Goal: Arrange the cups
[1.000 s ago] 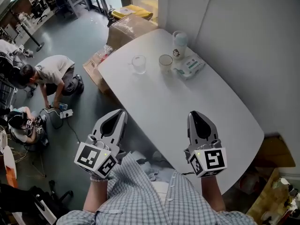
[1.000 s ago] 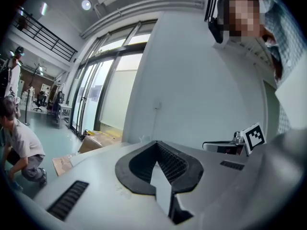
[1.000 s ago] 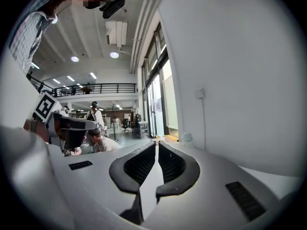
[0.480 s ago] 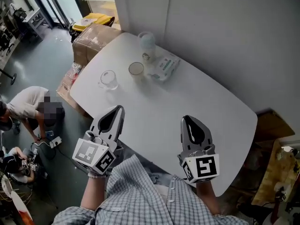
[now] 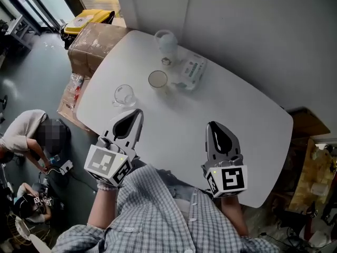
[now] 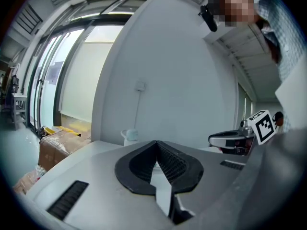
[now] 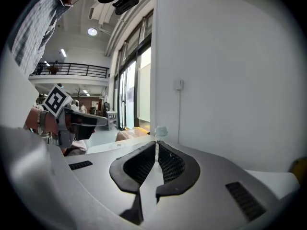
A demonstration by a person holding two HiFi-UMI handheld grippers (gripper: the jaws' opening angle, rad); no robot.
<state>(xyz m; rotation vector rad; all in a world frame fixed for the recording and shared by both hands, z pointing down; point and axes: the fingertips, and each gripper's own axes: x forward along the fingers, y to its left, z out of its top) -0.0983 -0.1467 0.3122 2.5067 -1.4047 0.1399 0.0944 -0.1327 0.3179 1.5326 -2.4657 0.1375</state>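
Three cups stand at the far end of the white table (image 5: 231,109): a clear glass cup (image 5: 125,95) on the left, a beige open cup (image 5: 157,79) in the middle, and a tall lidded cup (image 5: 166,45) by the wall. The lidded cup (image 6: 128,136) also shows small in the left gripper view, and the same lidded cup (image 7: 160,131) in the right gripper view. My left gripper (image 5: 137,112) hovers at the table's near edge, shut and empty, a short way from the glass cup. My right gripper (image 5: 212,126) is shut and empty over the near middle.
A packet of wipes (image 5: 190,71) lies beside the beige cup. A cardboard box (image 5: 97,38) and a yellow bin (image 5: 87,19) sit on the floor past the table's far end. A person (image 5: 29,136) crouches on the floor at left. A white wall runs along the table's right.
The head view has swung, so the table sits more centrally. Both grippers stay shut and have edged slightly forward over the near edge. The cups have not moved on the table.
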